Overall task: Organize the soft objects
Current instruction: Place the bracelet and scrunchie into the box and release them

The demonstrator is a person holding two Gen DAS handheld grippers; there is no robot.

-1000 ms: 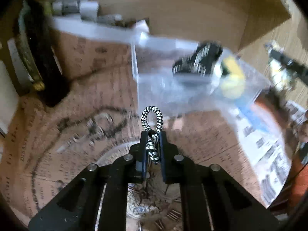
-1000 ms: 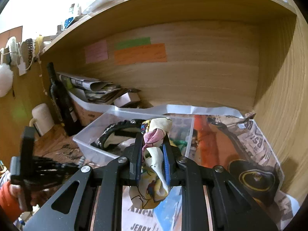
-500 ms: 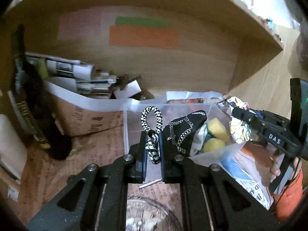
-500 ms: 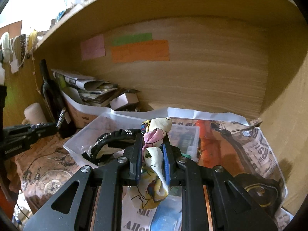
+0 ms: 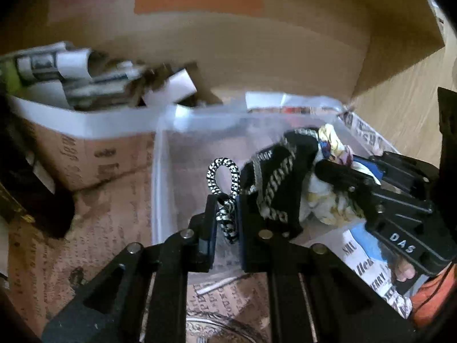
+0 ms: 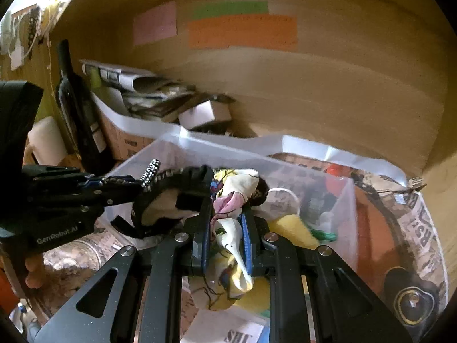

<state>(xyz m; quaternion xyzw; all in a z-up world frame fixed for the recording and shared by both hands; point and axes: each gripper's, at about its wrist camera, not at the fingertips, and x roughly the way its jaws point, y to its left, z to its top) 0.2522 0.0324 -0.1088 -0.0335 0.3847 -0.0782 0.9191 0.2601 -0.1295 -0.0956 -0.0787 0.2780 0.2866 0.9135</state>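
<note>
Cord (image 5: 225, 197) pinched between left jaws | cloth (image 6: 231, 217) between right jaws

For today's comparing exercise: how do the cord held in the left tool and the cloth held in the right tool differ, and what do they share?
The cord is black-and-white speckled; the cloth is pale with yellow, pink and dark markings. The cord is thin and forms a loop above the left tool; the cloth is a bulky crumpled bunch in the right tool. Both are soft, pinched, and near the clear bin.

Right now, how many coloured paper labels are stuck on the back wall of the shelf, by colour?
Pink label: 1
Green label: 1
Orange label: 1
Total: 3
</note>
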